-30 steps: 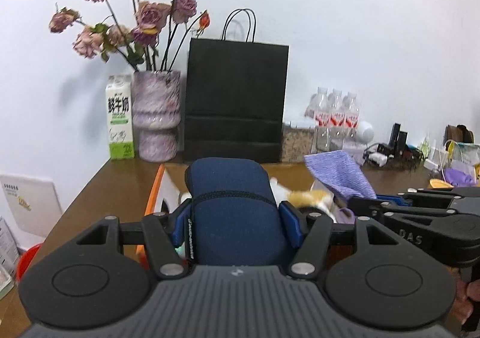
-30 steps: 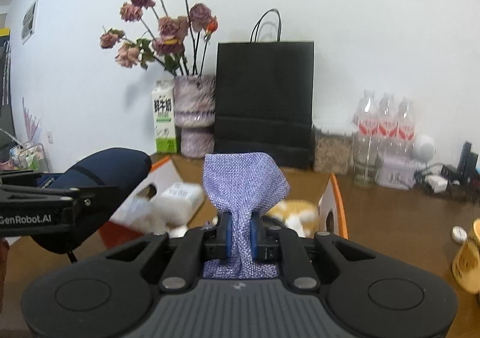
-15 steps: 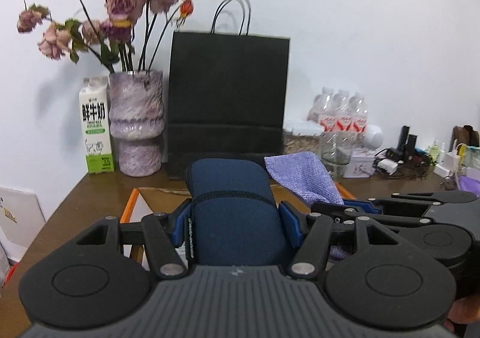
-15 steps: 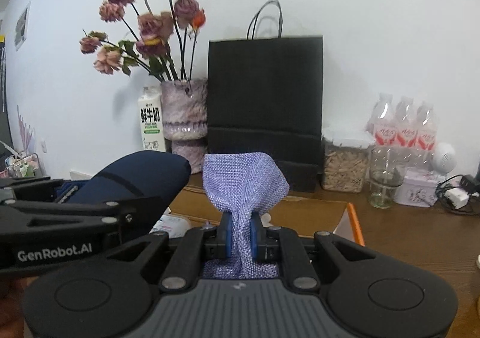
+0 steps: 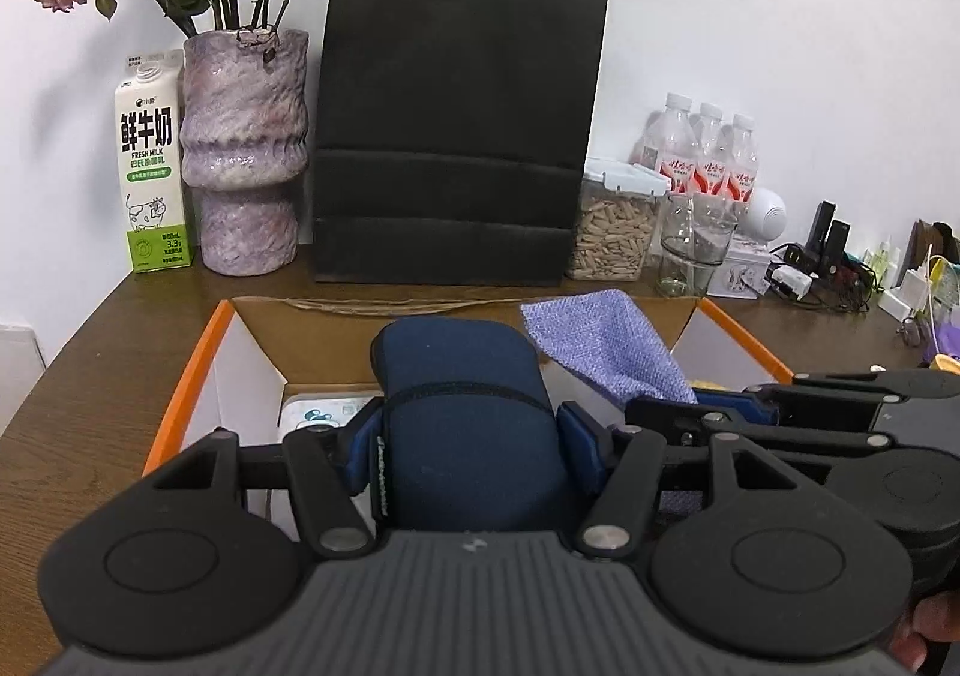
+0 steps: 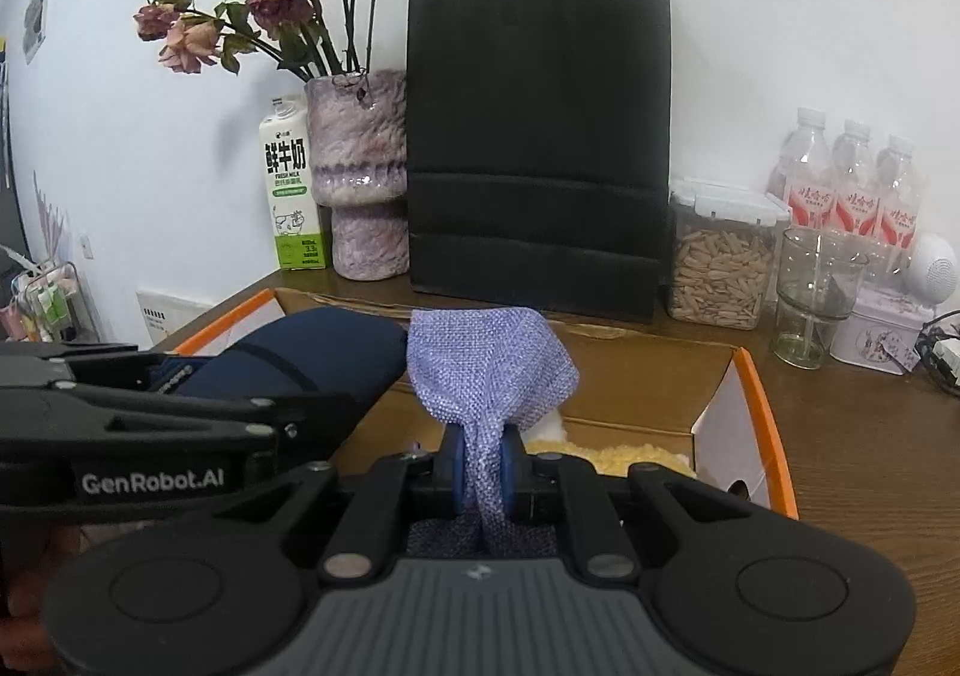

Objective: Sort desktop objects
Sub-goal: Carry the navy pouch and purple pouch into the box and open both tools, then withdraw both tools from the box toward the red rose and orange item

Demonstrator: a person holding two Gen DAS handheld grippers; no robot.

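Observation:
My left gripper (image 5: 465, 445) is shut on a navy blue soft pouch (image 5: 462, 376), its blue pads pressing both sides. In the right wrist view the same pouch (image 6: 312, 358) shows at the left, above the box. My right gripper (image 6: 483, 463) is shut on a lilac woven cloth bag (image 6: 486, 370), pinched at its neck, and that bag (image 5: 600, 346) appears right of the pouch in the left wrist view. Both hang over an open cardboard box with orange edges (image 5: 198, 370), (image 6: 762, 406). Inside lie a white packet (image 5: 318, 412) and something fluffy and yellow (image 6: 606, 457).
Along the wall behind the box stand a milk carton (image 5: 150, 166), a purple vase of dried roses (image 5: 246, 154), a black paper bag (image 5: 456, 130), a jar of seeds (image 6: 720, 256), a glass (image 6: 816, 298) and water bottles (image 6: 852, 184). Cables and chargers (image 5: 810, 262) lie at the right.
Both grippers have moved forward and down toward the wall, so the box now lies right beneath them and the bag and vase loom larger. Both grips are unchanged.

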